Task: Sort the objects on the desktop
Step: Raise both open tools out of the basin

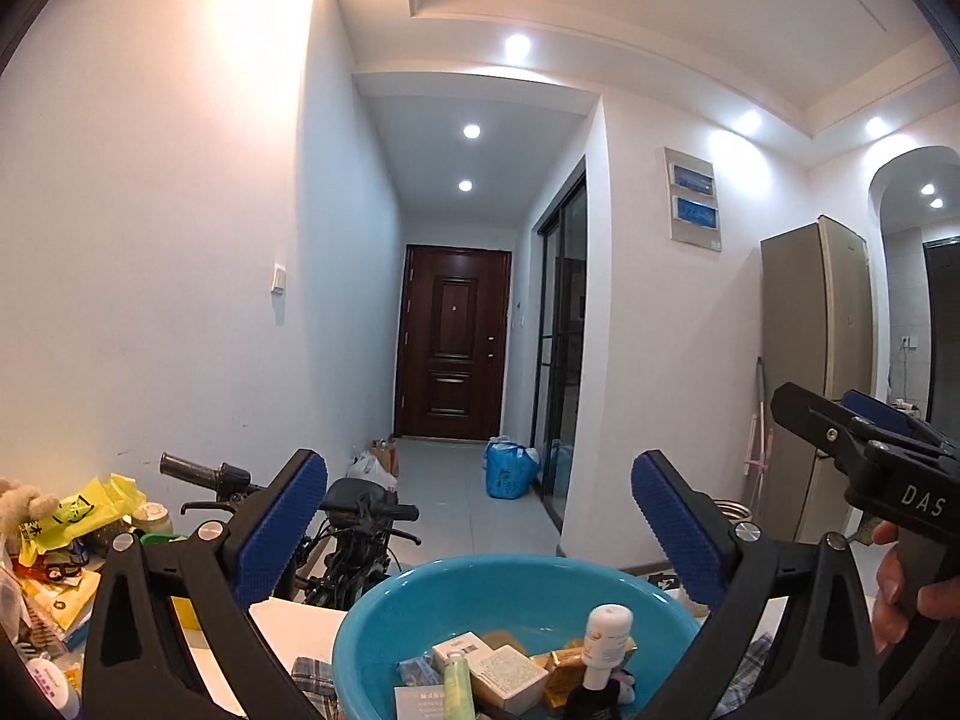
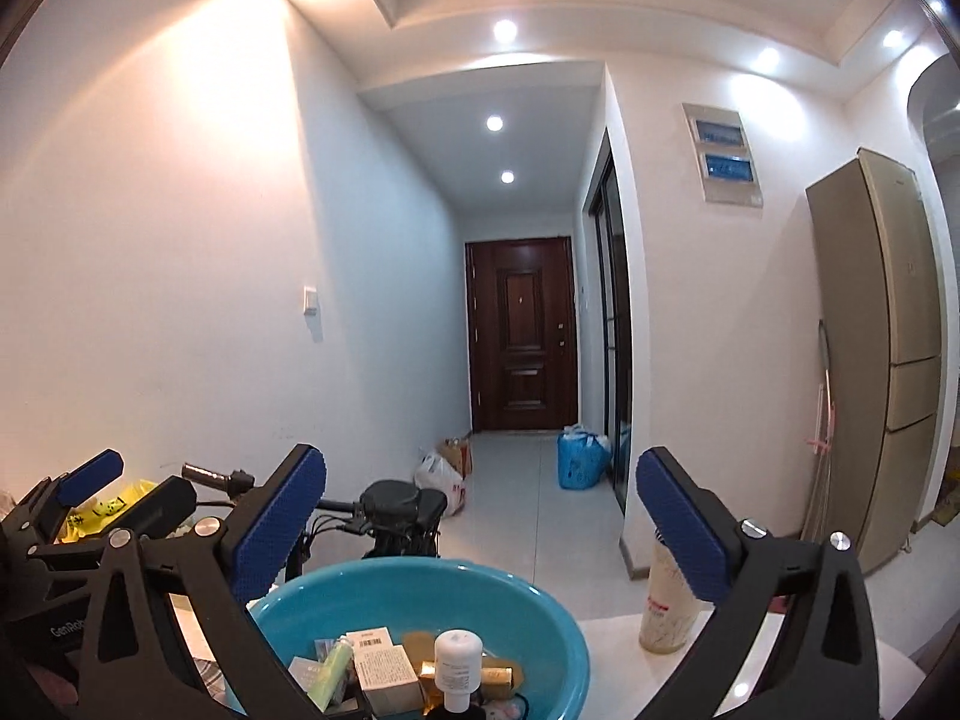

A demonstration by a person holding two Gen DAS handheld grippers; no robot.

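A blue plastic basin [image 1: 420, 600] [image 2: 540, 630] stands on the white table in front of both grippers. It holds small boxes [image 1: 507, 669] [image 2: 384, 666], a pale green tube [image 2: 336, 669], gold packets [image 1: 564, 666] and a dark bottle with a white cap [image 1: 606, 636] [image 2: 459, 660]. My left gripper [image 1: 480, 522] is open and empty above the basin's near side. My right gripper [image 2: 480, 522] is open and empty too, a little to the right of it. Each gripper shows at the edge of the other's view, the right [image 1: 864, 450] and the left [image 2: 90, 498].
A heap of packets with a yellow bag [image 1: 78, 516] lies at the table's left. A plastic cup [image 2: 666, 606] stands right of the basin. A checked cloth [image 1: 312, 678] lies by the basin. Behind the table are a bicycle [image 1: 354, 516], a corridor and a fridge [image 2: 882, 360].
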